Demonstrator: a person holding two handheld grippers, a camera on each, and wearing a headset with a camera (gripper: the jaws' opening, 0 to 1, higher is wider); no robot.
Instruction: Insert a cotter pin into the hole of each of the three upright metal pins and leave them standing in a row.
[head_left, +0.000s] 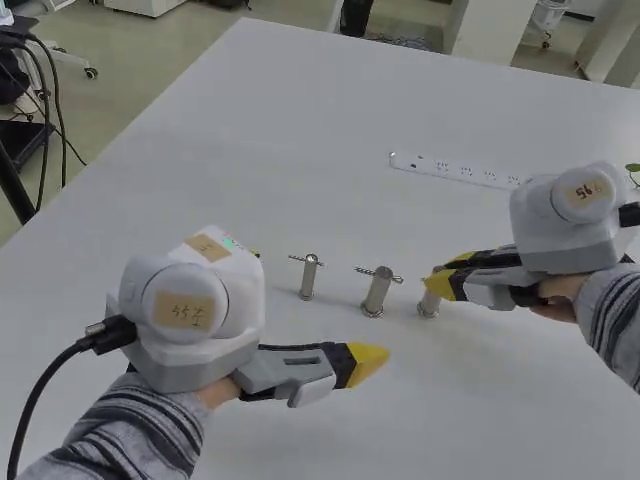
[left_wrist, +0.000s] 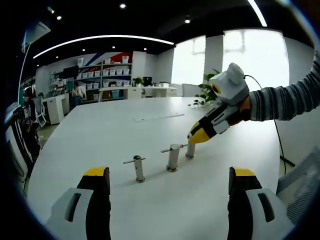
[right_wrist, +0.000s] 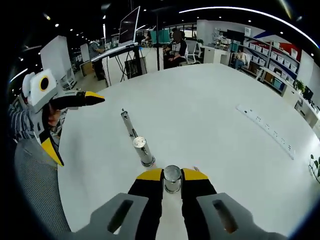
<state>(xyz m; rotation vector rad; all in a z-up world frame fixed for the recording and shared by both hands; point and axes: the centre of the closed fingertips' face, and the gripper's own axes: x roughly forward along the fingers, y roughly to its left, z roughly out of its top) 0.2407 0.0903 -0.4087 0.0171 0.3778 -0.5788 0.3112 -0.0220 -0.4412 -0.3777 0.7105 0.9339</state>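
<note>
Three upright metal pins stand in a row on the white table (head_left: 300, 150). The left pin (head_left: 308, 277) and the middle pin (head_left: 377, 291) each carry a cotter pin across the top. My right gripper (head_left: 432, 283) is shut on the right pin (head_left: 428, 305). In the right gripper view that pin's round top (right_wrist: 172, 178) sits between the yellow tips of the right gripper (right_wrist: 172, 176). My left gripper (head_left: 365, 362) hovers in front of the row, open and holding nothing. In the left gripper view the row (left_wrist: 173, 157) lies ahead of the left gripper (left_wrist: 170, 175).
A white power strip (head_left: 455, 170) lies on the table behind the pins. The table's left edge (head_left: 90, 170) drops to the floor, with black cables beyond it. A black cable trails from my left gripper.
</note>
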